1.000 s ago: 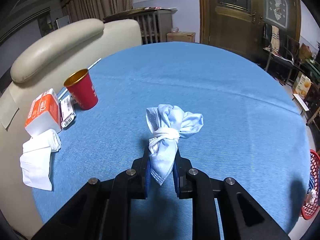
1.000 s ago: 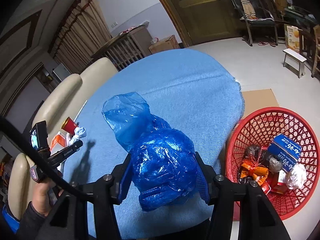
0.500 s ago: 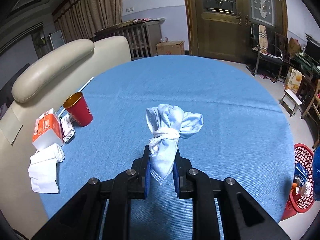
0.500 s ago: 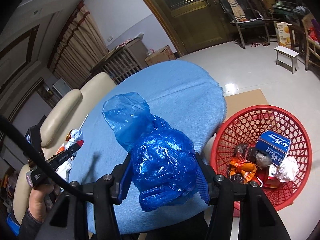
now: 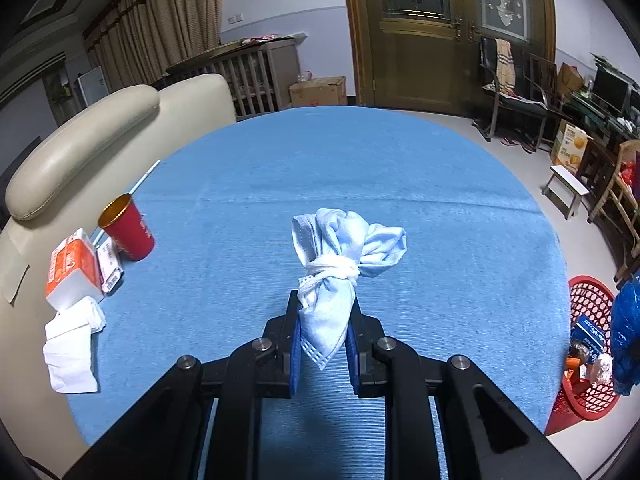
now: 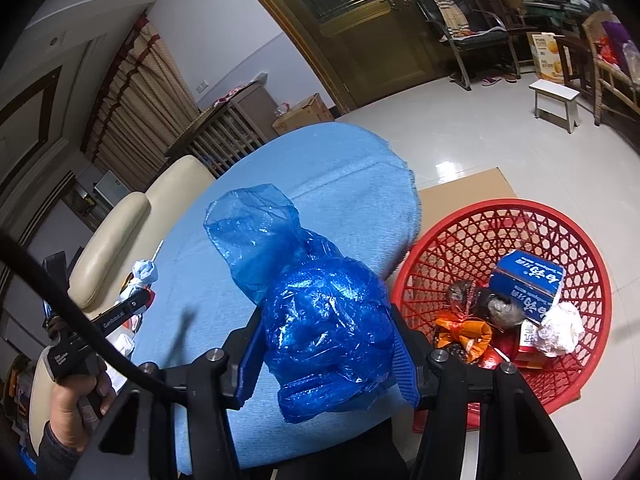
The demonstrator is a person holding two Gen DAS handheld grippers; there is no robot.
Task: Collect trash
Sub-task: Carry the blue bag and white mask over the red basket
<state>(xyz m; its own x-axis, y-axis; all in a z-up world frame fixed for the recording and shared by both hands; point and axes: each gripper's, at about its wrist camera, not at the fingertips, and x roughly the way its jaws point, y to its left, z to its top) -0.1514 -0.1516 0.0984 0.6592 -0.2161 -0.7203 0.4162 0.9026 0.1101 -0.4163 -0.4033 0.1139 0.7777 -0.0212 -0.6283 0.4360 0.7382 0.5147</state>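
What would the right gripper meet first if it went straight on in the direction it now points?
Probably the round table under the blue cloth. The right gripper, shut on the crumpled blue plastic bag, points over the table's near edge; the red plastic basket lies to its right. Depth is unclear.

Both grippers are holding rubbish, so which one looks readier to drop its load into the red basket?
Right gripper: its blue plastic bag is beside the red basket; the left gripper's mask bundle is over mid-table.

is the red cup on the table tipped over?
No, the red cup stands upright on the blue table, open end up, beside the orange carton.
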